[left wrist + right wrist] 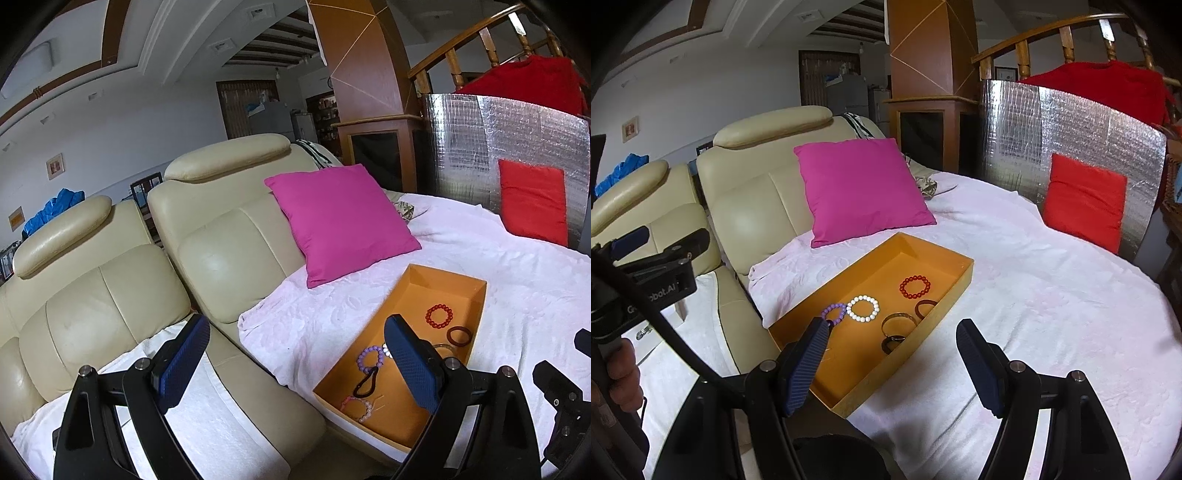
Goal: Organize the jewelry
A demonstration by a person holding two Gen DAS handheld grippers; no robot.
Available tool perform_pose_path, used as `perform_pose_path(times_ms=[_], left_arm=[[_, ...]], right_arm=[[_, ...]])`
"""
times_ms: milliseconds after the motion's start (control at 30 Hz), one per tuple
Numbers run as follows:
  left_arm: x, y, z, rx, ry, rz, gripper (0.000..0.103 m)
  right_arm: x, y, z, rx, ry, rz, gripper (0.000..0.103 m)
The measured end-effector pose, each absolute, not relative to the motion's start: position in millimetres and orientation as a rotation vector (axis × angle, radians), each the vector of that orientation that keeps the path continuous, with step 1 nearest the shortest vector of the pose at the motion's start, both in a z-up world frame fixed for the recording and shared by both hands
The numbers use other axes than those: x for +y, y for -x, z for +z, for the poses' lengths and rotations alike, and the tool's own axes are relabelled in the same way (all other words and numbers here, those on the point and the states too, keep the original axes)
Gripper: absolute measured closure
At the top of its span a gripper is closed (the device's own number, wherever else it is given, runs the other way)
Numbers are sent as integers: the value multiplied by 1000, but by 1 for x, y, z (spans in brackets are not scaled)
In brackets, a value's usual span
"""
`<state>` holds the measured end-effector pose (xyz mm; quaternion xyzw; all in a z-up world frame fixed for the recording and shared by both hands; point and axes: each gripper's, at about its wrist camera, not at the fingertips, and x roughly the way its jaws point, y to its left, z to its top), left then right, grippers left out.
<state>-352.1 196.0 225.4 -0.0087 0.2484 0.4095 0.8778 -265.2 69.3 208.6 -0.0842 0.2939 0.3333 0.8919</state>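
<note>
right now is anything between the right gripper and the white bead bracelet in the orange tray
Nothing visible blocks it. The right gripper is open and empty above the near wall of the orange tray; the white bead bracelet lies uncovered, with the purple bead bracelet beside it.

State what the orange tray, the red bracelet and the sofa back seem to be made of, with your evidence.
Orange tray: probably matte card, with thin, straight folded walls.
Red bracelet: glossy round beads, glass or stone; cannot tell which.
Sofa back: cream leather or imitation, with soft sheen and stitched panels.

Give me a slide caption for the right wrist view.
Open right gripper hovers near orange tray of bracelets on a white-covered sofa.
</note>
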Motion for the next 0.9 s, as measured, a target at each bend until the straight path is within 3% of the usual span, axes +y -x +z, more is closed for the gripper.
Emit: perform_pose_path(times_ms=[633,900], left_arm=[[191,346,225,528,-1,858,8],[130,278,227,534,-50,638,8]], right_arm=[[66,264,209,606,157,691,28],[2,229,201,583,35,594,27]])
